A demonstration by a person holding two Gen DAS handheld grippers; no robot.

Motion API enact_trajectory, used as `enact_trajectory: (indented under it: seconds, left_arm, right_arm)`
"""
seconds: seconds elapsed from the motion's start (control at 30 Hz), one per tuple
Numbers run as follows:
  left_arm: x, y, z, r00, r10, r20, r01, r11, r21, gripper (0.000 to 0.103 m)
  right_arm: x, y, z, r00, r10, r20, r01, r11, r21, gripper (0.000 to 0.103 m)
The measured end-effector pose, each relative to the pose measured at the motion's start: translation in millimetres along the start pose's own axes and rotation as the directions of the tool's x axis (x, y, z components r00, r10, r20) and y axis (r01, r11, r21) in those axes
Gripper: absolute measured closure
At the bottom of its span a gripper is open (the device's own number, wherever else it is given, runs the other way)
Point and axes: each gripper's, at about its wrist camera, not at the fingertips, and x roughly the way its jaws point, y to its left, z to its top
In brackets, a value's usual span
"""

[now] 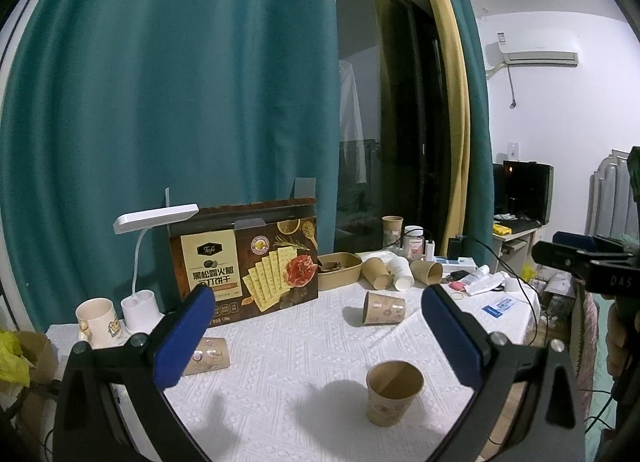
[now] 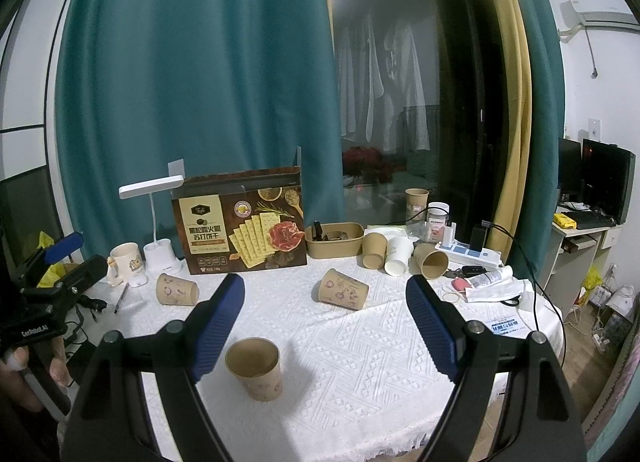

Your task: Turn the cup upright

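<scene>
A brown paper cup (image 1: 393,392) stands upright on the white tablecloth, near the front; it also shows in the right wrist view (image 2: 255,367). A second patterned cup (image 1: 383,308) lies on its side mid-table, also in the right wrist view (image 2: 343,289). A third cup (image 1: 208,356) lies on its side at the left, partly behind my left finger; it is in the right wrist view too (image 2: 176,289). My left gripper (image 1: 318,336) is open and empty above the table. My right gripper (image 2: 325,320) is open and empty, with the upright cup by its left finger.
A cracker box (image 1: 246,260) stands at the back with a white desk lamp (image 1: 154,217) and a mug (image 1: 96,320) to its left. A brown tray (image 2: 335,239), several tipped cups (image 2: 396,253), a power strip (image 2: 470,254) and small items crowd the back right.
</scene>
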Motion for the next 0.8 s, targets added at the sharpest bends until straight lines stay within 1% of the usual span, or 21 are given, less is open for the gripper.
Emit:
enact_trajectory:
  seconds: [0.8]
  left_arm:
    - [0.2,1.0,-0.9,1.0,0.002,0.0,-0.002,1.0,-0.005,0.0]
  right_arm:
    - [1.3,-1.7,-2.9,1.0,-0.004,-0.002,0.004,1.0,0.005,0.022]
